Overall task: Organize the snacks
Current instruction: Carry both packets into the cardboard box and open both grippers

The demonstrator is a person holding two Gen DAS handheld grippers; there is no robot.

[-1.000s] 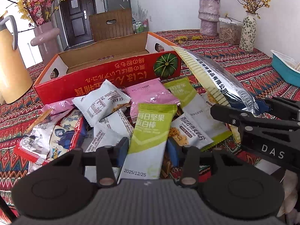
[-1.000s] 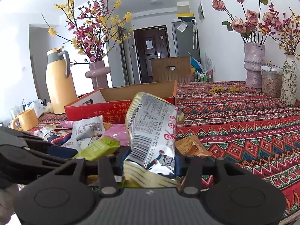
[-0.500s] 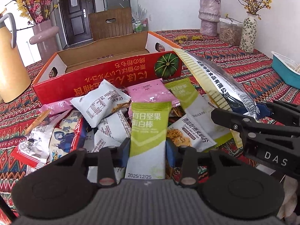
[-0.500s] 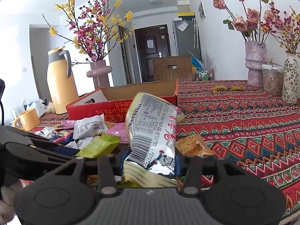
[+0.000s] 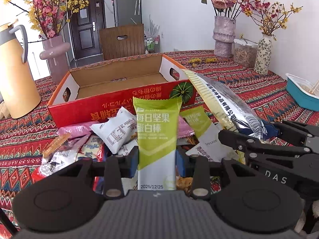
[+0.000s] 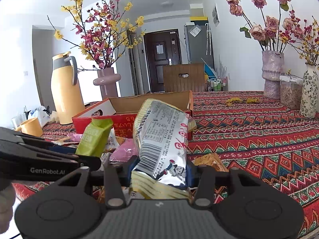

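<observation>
- Pinching a green-and-white foil snack bar (image 5: 157,139), the left gripper (image 5: 157,160) has both pads pressed to the wrapper, which is tilted up off the pile of loose snack packets (image 5: 111,133).
- Clamped in the right gripper (image 6: 159,169) is a long silver printed snack bag (image 6: 161,139).
- Just behind the pile stands an open red cardboard box (image 5: 119,107) on the patterned red tablecloth (image 6: 259,139).
</observation>
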